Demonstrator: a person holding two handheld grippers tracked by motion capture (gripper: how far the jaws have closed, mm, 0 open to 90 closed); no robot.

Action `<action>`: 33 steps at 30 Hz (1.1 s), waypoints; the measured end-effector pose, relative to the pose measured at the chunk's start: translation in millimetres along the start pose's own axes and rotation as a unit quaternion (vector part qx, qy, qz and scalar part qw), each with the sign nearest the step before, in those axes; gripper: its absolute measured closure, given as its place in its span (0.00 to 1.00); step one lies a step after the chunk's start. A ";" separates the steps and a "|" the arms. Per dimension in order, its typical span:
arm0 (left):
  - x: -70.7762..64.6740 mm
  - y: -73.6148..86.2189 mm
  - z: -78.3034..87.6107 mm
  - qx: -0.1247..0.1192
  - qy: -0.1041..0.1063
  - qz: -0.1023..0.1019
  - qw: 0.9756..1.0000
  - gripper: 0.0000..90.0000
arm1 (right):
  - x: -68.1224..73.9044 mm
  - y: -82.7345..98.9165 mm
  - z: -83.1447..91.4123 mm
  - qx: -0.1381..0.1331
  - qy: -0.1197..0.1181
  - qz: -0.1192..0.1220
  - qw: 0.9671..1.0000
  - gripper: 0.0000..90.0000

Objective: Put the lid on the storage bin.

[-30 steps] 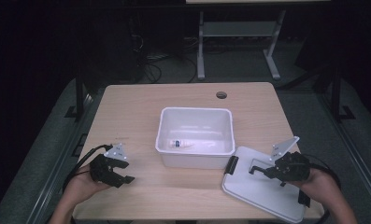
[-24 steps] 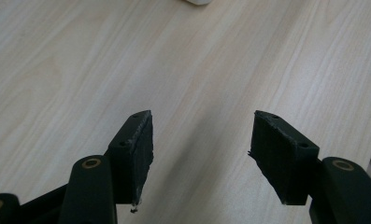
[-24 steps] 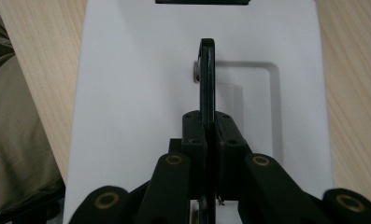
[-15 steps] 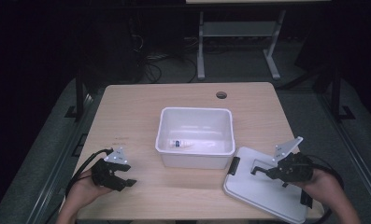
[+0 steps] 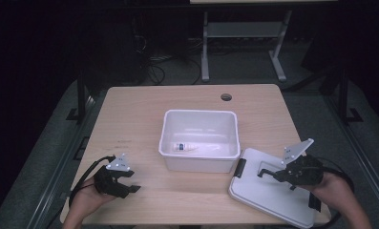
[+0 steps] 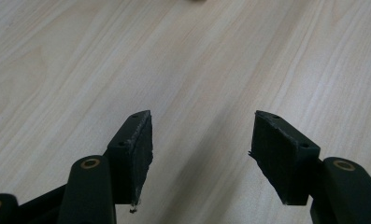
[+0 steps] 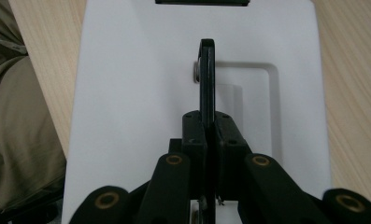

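A pale wood table [image 5: 130, 119] stood in a dark room; the right gripper [image 5: 268, 174] clenched a lid's black handle [image 7: 207, 79], the left gripper [image 5: 130, 183] gaped; the label of the small item in the bin [image 5: 201, 112], perhaps a tube, was unreadable.

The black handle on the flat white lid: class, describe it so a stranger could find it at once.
On the light wooden table, right of the white plastic tub, lies a flat white lid. A thin black handle stands up from its recessed middle, clamped by the right gripper; nothing else on the lid is raised.
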State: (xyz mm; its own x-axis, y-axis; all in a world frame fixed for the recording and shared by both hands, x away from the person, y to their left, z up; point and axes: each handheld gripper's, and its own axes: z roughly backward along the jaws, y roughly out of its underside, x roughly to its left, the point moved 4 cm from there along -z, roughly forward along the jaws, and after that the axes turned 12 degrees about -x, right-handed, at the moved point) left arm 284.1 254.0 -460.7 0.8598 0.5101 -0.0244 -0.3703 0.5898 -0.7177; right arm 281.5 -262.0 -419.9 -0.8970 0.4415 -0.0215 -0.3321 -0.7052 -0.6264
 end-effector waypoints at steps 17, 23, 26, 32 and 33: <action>1.3 4.2 0.5 -0.001 -0.005 0.001 1.000 0.42 | 4.5 -8.8 20.9 -0.002 -0.005 0.022 1.000 0.94; 1.5 5.6 0.7 -0.004 -0.004 0.003 1.000 0.42 | 3.2 -13.2 35.6 0.005 -0.004 0.030 1.000 0.94; 2.2 6.2 0.7 -0.003 -0.004 0.004 1.000 0.42 | 2.7 -17.0 41.9 0.005 -0.008 0.035 0.999 0.94; 3.1 6.9 1.7 -0.005 -0.006 0.005 1.000 0.42 | 1.2 -23.4 51.9 0.011 -0.013 0.042 0.999 0.94; 3.3 7.0 1.9 -0.005 -0.006 0.006 1.000 0.42 | 0.8 -24.0 53.1 0.012 -0.013 0.043 0.999 0.94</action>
State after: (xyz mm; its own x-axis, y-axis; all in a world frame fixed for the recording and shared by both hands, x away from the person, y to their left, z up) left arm 283.6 261.0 -464.4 0.8511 0.5245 -0.0235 -0.3762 0.5780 -0.7241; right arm 273.2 -274.1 -363.4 -0.9298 0.3643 -0.0530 -0.2603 -0.7525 -0.6050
